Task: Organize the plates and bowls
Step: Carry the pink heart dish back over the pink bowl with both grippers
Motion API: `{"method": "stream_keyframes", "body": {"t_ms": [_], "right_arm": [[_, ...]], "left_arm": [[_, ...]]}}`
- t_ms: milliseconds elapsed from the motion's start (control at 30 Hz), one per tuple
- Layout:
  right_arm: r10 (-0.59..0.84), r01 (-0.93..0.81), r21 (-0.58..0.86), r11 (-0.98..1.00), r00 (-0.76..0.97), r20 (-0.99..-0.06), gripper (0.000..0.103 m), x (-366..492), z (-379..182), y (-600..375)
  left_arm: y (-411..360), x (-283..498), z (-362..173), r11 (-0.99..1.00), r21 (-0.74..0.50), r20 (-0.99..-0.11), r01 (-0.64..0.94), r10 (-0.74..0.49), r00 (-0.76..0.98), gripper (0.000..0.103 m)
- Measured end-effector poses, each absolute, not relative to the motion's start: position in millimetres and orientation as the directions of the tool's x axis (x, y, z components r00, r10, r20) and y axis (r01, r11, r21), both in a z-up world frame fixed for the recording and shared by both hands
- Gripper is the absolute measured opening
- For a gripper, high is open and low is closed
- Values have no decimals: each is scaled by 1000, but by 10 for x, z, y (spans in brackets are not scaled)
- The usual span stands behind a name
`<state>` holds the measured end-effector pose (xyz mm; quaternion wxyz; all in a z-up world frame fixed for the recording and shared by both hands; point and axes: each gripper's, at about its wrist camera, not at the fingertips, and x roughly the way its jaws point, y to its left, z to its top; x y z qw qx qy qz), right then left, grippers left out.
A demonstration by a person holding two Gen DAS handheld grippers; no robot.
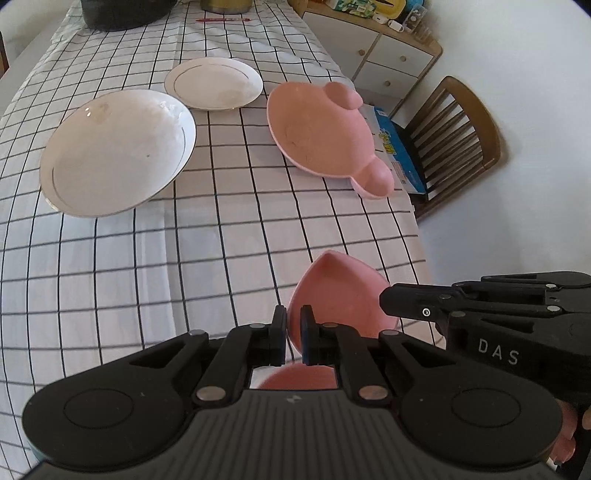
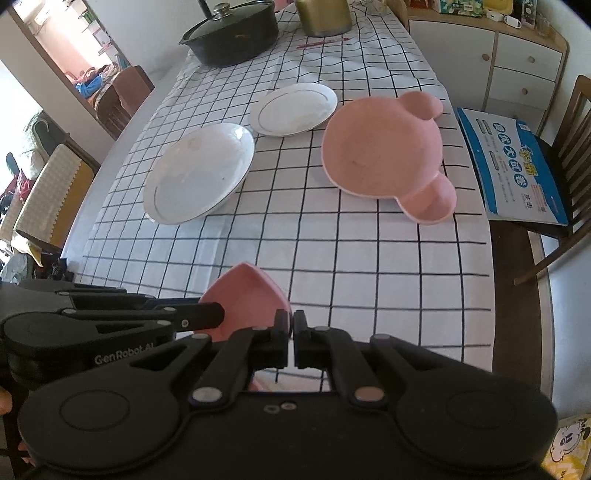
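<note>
Both tools grip one small pink heart-shaped bowl (image 1: 332, 291), lifted above the near edge of the desk (image 1: 207, 236). The left tool (image 1: 293, 336) is clamped on the bowl's left rim; the right tool (image 2: 292, 338) is pinched tight on its right rim, and both point steeply down at the checked cloth.

Further along the desk lie a large white plate (image 1: 118, 151) toward the left edge, a smaller white plate (image 1: 214, 83) just behind it, and a pink bear-shaped dish (image 1: 321, 136) at the right edge. Nothing lies on the cloth between the held bowl and these.

A wooden chair (image 1: 458, 136) bearing a blue box (image 2: 513, 166) stands just off the right edge.

Only the right wrist view shows in full the black lidded pot (image 2: 232, 33) and a brass-coloured pot (image 2: 325, 16) at the far end, plus a doorway beyond the left edge.
</note>
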<state>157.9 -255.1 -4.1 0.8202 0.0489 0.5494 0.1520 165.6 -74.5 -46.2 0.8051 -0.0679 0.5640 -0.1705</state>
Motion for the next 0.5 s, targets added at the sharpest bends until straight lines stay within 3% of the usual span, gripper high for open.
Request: {"method": "stream_keyframes", "body": {"t_ms": [500], "right_arm": [[304, -187, 254, 949, 334, -892, 2, 1090, -56, -2402]], "left_arm": [[-589, 1185, -479, 930, -303, -896, 209, -353, 269, 7]]}}
